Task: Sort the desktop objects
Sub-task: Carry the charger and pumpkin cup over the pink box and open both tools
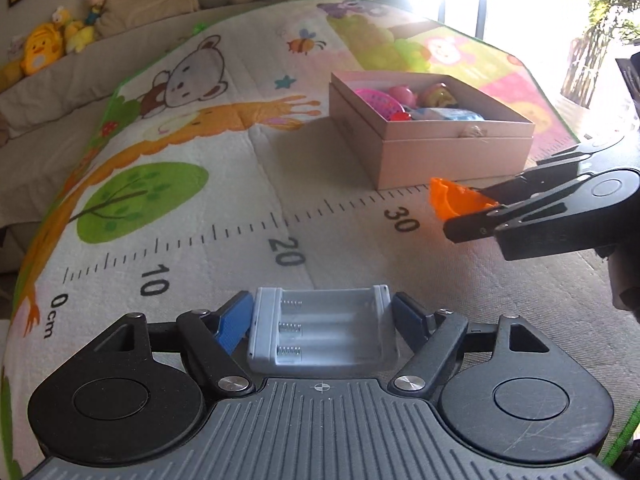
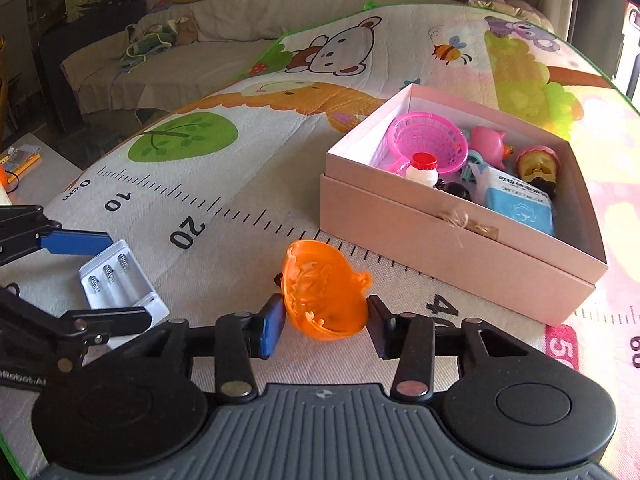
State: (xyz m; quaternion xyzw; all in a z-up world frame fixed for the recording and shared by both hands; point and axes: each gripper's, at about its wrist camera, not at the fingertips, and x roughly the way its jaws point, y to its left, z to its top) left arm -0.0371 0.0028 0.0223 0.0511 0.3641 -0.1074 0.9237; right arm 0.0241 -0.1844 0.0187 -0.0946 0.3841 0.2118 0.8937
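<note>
Left fingers (image 1: 322, 322) clamp the battery holder (image 1: 320, 336); right fingers (image 2: 326, 328) pinch the orange mould (image 2: 322, 290)

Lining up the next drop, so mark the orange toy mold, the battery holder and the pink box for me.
orange toy mold (image 2: 320, 292), right wrist view, on its hollow inner face.
battery holder (image 1: 320, 330), left wrist view, on the middle battery slot.
pink box (image 2: 440, 248), right wrist view, on its near outer wall.
</note>
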